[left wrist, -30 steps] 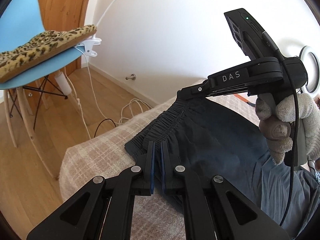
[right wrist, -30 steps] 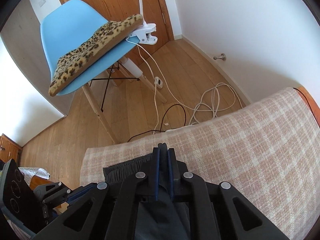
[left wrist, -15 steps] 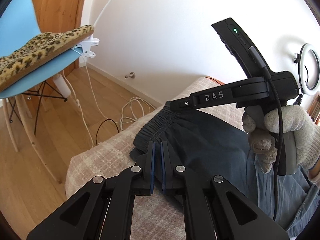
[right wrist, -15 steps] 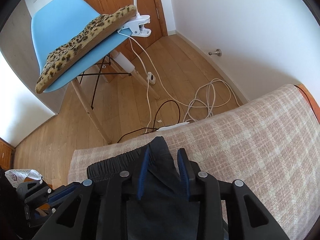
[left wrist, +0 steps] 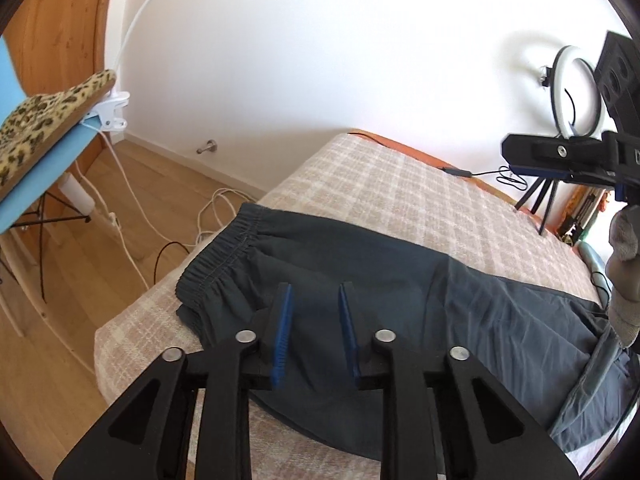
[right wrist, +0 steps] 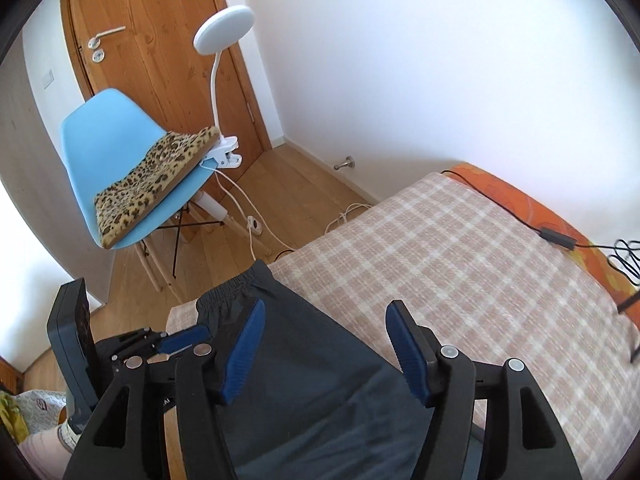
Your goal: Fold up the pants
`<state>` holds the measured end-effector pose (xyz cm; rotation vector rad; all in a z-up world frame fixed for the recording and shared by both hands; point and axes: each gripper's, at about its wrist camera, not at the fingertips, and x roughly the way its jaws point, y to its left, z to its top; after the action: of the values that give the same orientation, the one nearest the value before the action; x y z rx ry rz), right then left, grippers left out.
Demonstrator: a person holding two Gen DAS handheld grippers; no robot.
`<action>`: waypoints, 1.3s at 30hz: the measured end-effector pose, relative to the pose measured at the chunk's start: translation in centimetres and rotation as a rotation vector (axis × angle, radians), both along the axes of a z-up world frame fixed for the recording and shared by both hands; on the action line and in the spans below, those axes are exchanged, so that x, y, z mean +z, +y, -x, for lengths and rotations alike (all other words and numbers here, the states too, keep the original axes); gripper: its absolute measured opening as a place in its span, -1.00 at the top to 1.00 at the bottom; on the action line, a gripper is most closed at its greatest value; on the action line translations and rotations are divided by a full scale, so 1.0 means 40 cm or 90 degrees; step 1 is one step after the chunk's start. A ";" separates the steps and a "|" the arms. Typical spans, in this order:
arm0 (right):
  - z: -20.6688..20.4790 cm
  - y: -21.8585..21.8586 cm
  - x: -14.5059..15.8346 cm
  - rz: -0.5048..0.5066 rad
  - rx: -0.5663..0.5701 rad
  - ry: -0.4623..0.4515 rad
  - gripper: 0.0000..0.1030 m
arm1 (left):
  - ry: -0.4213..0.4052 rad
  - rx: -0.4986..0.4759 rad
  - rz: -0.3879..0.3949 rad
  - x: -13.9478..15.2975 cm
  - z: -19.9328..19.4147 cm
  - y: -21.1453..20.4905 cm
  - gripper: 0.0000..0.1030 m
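Both grippers had let go of the dark pants (left wrist: 360,280) since a second earlier, when each was pinched shut on the waistband, and both had lifted back from it. Largest of all, the bed (left wrist: 420,200) under its checked blanket carried the pants, which lay flat with the elastic waistband (left wrist: 224,248) near the foot corner and the legs running off toward the lower right, where the frame cut them off. Beyond the bed, the blue chair (right wrist: 108,148) with its leopard-print cushion (right wrist: 156,184) showed whole in the right wrist view but only as an edge in the left. A white clip lamp (right wrist: 224,32) was clamped to the seat edge.

Above the cloth, the right gripper (right wrist: 324,348) had its jaws opening, wide apart, with the fabric lying below them rather than pinched. Similarly, the left gripper (left wrist: 314,336) had its jaws opening, narrower, with nothing gripped. A gloved hand (left wrist: 624,264) showed only in part at the right edge of the left wrist view.
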<state>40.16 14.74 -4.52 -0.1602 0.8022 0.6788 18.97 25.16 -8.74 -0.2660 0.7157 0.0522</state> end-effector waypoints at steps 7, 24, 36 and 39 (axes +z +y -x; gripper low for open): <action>0.145 -0.311 0.061 -0.002 -0.118 -0.032 -0.29 | -0.009 -0.145 0.017 0.096 -0.015 -0.152 0.22; 0.367 -1.041 0.026 0.055 -0.396 0.008 -0.29 | 0.094 -0.457 0.025 0.180 -0.057 -0.569 -0.02; 0.299 -1.528 -0.051 0.011 -0.518 0.109 -0.29 | 0.208 -0.533 -0.032 0.007 -0.053 -0.819 -0.02; 0.261 -1.567 -0.092 0.021 -0.507 0.142 -0.29 | 0.229 -0.530 -0.027 -0.021 -0.070 -0.849 -0.02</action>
<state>29.71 -47.95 -8.20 0.2076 1.0004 -0.0730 21.77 -8.80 -9.56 0.1019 1.1363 -0.6913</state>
